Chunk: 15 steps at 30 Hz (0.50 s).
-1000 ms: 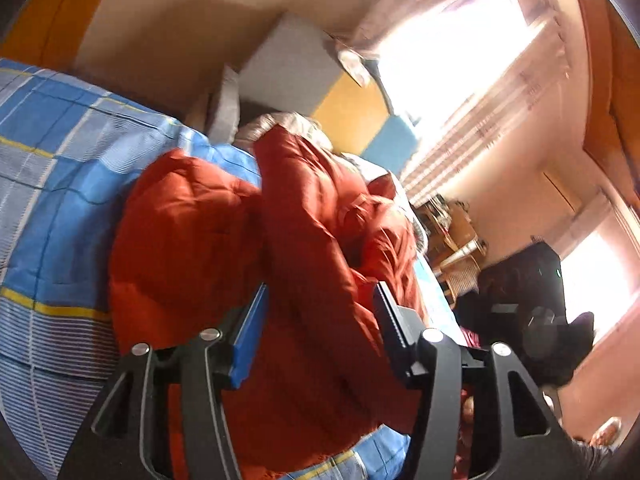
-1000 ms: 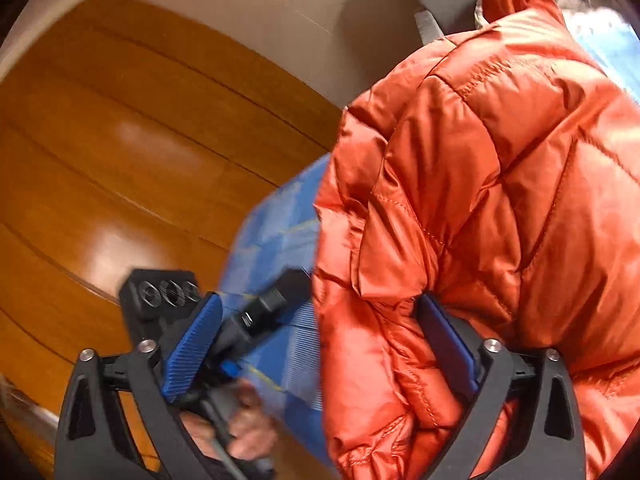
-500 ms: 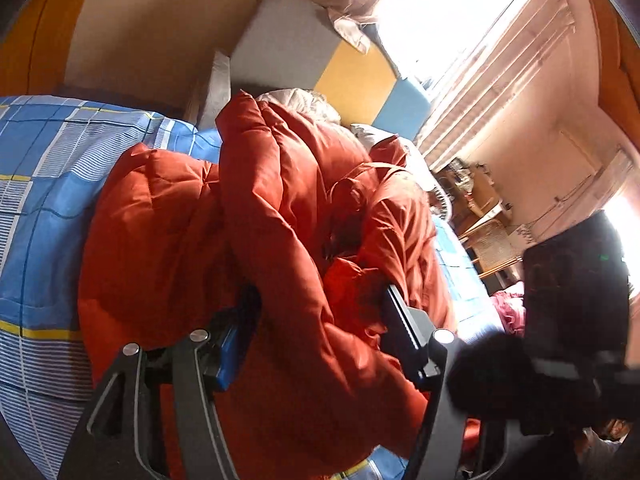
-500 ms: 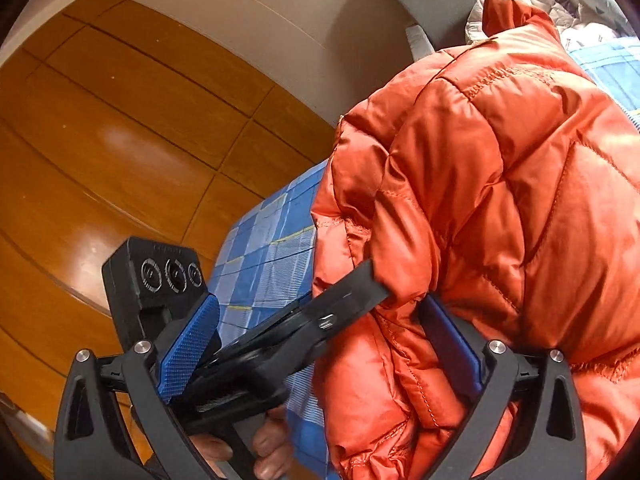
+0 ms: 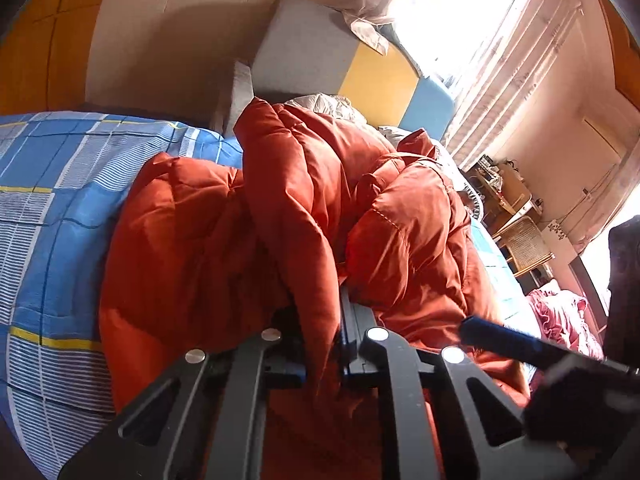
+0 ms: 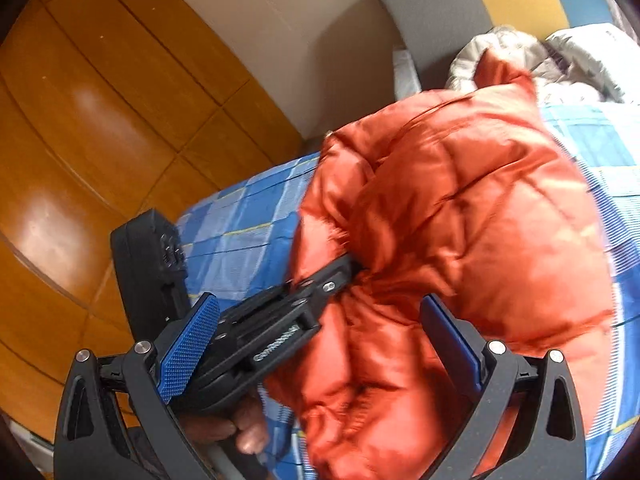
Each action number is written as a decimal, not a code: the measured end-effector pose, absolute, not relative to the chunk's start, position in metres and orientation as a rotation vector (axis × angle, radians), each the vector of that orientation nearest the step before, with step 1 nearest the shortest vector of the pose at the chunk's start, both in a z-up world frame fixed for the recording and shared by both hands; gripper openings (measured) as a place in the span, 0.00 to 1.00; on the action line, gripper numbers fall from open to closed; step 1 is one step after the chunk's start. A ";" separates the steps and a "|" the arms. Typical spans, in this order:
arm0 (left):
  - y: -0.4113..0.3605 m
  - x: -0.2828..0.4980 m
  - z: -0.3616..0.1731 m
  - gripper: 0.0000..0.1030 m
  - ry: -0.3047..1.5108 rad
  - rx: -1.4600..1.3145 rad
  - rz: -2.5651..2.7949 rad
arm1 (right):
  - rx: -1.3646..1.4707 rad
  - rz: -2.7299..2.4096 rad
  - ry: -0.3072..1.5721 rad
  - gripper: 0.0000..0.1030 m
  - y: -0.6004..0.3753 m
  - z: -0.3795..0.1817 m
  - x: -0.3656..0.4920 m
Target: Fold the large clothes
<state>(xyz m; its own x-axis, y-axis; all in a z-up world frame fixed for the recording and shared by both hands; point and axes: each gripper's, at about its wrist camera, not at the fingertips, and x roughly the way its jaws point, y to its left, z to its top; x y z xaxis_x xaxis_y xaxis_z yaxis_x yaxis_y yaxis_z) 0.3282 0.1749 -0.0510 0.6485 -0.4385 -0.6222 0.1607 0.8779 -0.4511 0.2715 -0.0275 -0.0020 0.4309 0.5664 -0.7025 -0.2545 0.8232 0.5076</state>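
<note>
since the earlier frames the left tongs (image 5: 322, 344) have been closing: a second ago their two fingers were standing wide apart around the orange jacket (image 5: 304, 216), and now they are pressing together on a thin fold of its fabric, with only that fold between the pads. the jacket has also been bunching up higher in the left wrist view, its ridge now rising in the middle and hiding more of the blue checked bedsheet (image 5: 52, 208) behind it. in the right wrist view the left tongs (image 6: 340, 270) have been pushing further in from the lower left, so their tip is now burying itself in the jacket (image 6: 460, 216), where before it was lying short of the cloth. the person's hand (image 6: 240, 434) is gripping the handle below.

the right tongs (image 6: 320, 340) are standing wide open as before, the blue pads well apart; the left finger is sitting over the other tool and the right finger is lying against the jacket's puffy edge, holding nothing. the jacket in this view is looking blurred.

the jacket is lying crumpled on the bed, on top of the bedsheet (image 6: 248, 232), with a pale grey garment (image 6: 520, 56) lying beyond its far end near the headboard (image 5: 320, 48). the wooden floor (image 6: 88, 128) is showing beside the bed, and a bright window with curtains (image 5: 492, 40) is filling the upper right of the left wrist view.
</note>
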 end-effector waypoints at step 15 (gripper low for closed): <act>0.193 0.304 -0.027 0.06 0.717 -0.369 -0.355 | 0.494 0.165 0.946 0.75 -0.163 -0.030 0.301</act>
